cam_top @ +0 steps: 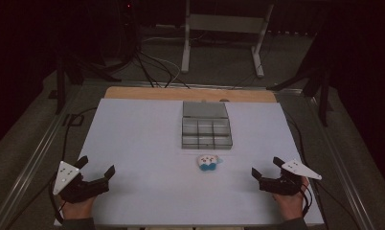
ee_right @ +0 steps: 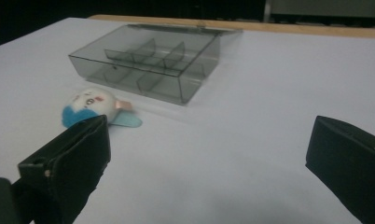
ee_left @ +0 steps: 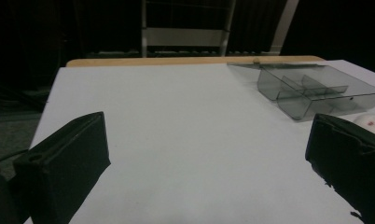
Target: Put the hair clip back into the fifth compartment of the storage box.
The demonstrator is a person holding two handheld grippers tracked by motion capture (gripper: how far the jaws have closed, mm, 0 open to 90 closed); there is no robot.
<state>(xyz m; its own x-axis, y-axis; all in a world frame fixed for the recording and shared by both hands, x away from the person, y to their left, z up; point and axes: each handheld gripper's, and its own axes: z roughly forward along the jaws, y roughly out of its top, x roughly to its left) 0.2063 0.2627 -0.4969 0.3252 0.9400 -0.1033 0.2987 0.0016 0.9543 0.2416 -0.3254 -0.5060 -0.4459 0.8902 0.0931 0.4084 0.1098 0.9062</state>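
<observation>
High cam: above near edge of counter (cam_top: 133, 139), looks fwd + down, far off. Both tongs cams sit low, close to surface, facing fwd. All 3 share the grey divided box (cam_top: 206, 125) (ee_left: 316, 88) (ee_right: 148, 60).

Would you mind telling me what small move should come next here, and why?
Probably ease the right tool forward toward the small plush toy. Both tools stand open and empty, the toy lies untouched in front of the compartment box, and the right tool looks nearer than the left tool.

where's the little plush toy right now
In the high view the plush toy lies on the white table near its centre, just in front of the clear divided box, between both grippers and nearer the right one.
</observation>
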